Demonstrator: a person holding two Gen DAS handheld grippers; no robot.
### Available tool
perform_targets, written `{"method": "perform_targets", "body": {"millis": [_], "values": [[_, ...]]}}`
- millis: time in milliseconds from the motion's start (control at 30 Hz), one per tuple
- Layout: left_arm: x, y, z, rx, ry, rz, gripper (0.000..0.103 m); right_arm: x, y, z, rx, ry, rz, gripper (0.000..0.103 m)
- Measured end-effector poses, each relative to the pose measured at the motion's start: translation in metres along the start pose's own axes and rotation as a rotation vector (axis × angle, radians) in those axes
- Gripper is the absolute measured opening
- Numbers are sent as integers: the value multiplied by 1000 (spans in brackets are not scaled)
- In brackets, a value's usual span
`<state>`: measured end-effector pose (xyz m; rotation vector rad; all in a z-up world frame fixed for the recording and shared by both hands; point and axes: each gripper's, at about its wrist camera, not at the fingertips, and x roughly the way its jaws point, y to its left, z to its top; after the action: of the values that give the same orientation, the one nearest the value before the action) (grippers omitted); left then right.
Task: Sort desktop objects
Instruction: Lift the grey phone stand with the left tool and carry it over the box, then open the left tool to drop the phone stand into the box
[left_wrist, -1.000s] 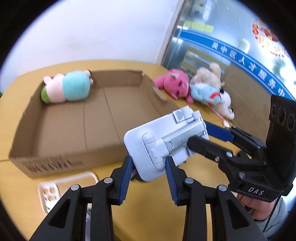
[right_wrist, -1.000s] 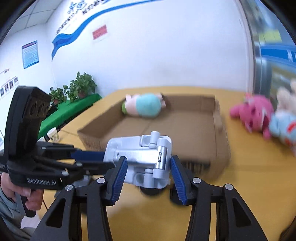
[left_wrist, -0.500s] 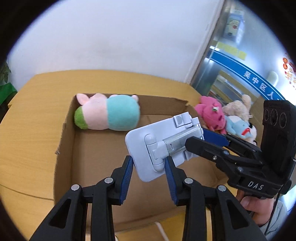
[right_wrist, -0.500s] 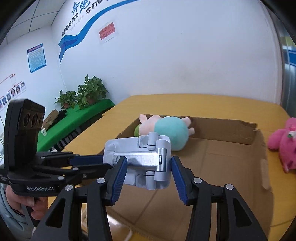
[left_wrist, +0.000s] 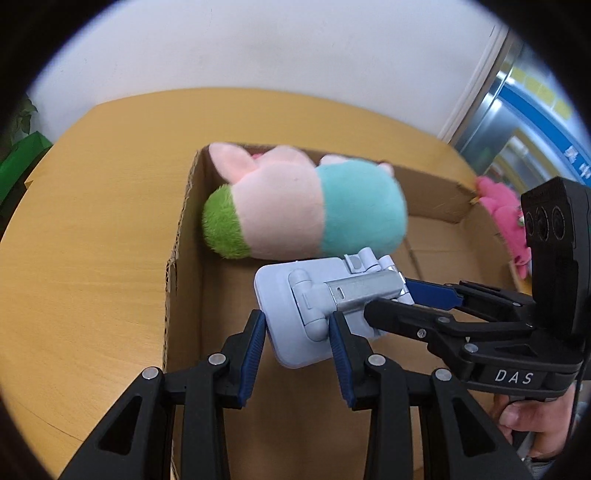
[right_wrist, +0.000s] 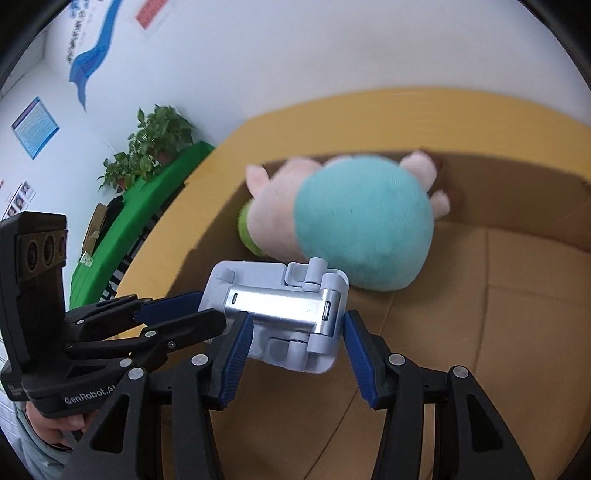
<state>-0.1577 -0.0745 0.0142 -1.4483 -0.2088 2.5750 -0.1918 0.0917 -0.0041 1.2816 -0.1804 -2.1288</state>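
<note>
both the left gripper (left_wrist: 297, 334) and right gripper (right_wrist: 297, 338) are clamped on the folded phone stand (left_wrist: 325, 304), held over the cardboard box (left_wrist: 177, 266) near the plush toy (left_wrist: 303, 210); next comes lowering and releasing.

My black grippers' blue-padded fingers (left_wrist: 253, 345), pale lavender-grey phone stand (left_wrist: 317, 310) with silver hinge, plush toy (left_wrist: 295, 218) banded green, pink, teal at twelve o'clock, plain brown cardboard box (left_wrist: 184, 258), yellow-tan wood-grain table (left_wrist: 92, 240).
</note>
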Motion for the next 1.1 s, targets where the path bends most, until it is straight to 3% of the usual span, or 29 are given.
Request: {"method": "perform_targets", "body": {"millis": [200, 367, 400, 467, 567, 600, 633, 667, 767, 900, 1100], "values": [[18, 3, 9, 10, 62, 95, 34, 45, -17, -1, 110, 163, 65, 51], [10, 7, 6, 15, 69, 109, 34, 50, -16, -1, 115, 158, 55, 51], [4, 9, 4, 2, 60, 121, 34, 42, -13, -2, 101, 137, 39, 56], [-12, 14, 1, -14, 21, 115, 34, 21, -8, -3, 63, 97, -7, 75], [-50, 12, -7, -10, -81, 113, 35, -29, 7, -12, -17, -9, -92, 93], [-67, 6, -14, 7, -130, 119, 38, -47, 11, -17, -36, -49, -114, 100], [-77, 1, -16, 22, -165, 123, 47, -66, 16, -25, -53, -95, -140, 103], [-94, -8, -23, 45, -217, 132, 60, -83, 18, -33, -62, -132, -161, 103], [-133, -36, -43, 97, -370, 205, 80, -123, 27, -59, -37, -223, -248, 103], [-161, -70, -62, 163, -471, 199, 80, -157, 42, -82, -59, -308, -320, 103], [-182, -107, -83, 185, -495, 139, 80, -219, 66, -119, -126, -440, -386, 103]]}}
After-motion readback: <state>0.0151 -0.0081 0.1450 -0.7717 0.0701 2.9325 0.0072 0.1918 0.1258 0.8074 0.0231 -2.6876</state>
